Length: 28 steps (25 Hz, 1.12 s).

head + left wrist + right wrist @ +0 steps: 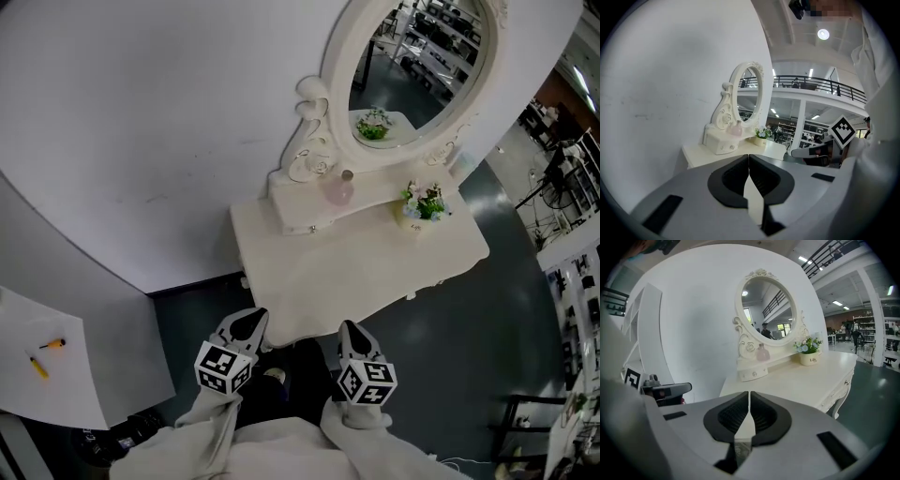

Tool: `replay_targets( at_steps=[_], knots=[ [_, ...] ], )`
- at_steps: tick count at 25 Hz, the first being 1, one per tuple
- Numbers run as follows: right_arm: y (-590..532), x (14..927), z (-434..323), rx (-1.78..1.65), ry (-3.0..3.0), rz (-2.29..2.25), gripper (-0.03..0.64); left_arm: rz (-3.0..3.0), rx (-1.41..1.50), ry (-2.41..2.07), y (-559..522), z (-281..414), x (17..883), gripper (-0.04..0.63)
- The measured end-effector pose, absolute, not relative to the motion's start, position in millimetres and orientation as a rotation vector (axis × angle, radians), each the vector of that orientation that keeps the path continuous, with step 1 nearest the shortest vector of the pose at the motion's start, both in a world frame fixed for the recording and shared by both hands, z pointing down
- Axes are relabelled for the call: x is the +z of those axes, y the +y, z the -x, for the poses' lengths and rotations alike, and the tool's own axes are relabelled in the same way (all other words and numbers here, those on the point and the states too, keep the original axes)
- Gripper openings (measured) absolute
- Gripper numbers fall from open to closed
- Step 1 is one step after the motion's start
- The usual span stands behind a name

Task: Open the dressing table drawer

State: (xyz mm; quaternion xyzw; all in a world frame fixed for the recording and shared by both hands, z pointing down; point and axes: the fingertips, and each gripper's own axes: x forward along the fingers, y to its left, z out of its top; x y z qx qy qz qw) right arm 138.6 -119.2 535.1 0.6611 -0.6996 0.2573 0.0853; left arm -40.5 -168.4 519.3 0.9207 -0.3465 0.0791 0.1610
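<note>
The left gripper [248, 323] and right gripper [349, 332] are pale grey with black ribbed pads [733, 416]. Each carries a cube [223, 367] of black-and-white markers. White sleeves [211, 433] fill the frame's bottom.

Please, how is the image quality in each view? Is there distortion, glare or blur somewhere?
Head view: strong wide-angle bending, the edge of the wall curves and the dressing table looks skewed; the light is even. Left gripper view: dark round border, and a ceiling lamp glares white. Right gripper view: same round border; the mirror is sharp.
</note>
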Motion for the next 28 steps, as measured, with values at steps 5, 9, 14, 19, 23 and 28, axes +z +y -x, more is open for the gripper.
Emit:
replay_targets(
  at_steps=[5, 9, 14, 19, 23, 28],
  knots=[
    [-153, 538, -140, 0.773, -2.131, -1.906, 0.038, -2.593, 0.218, -1.075, -187, 46, 520, 0.017],
    [-182, 538, -137, 0.766, -2.166, -1.833, 0.038, -2.556, 0.218, -1.145, -203, 51, 518, 0.017],
    [-214, 545, -134, 0.76, -2.191, -1.745, 0.038, -2.504, 0.219, -1.214, -221, 52, 522, 0.018],
    [-241, 552, -136, 0.769, -2.209, -1.683, 0.038, -2.467, 0.227, -1.266, -236, 49, 525, 0.018],
    [-263, 555, -135, 0.767, -2.24, -1.63, 0.04, -2.444, 0.239, -1.297, -248, 46, 526, 0.018],
    [-293, 565, -138, 0.79, -2.248, -1.587, 0.051, -2.413, 0.258, -1.318, -259, 39, 531, 0.018]
  ],
)
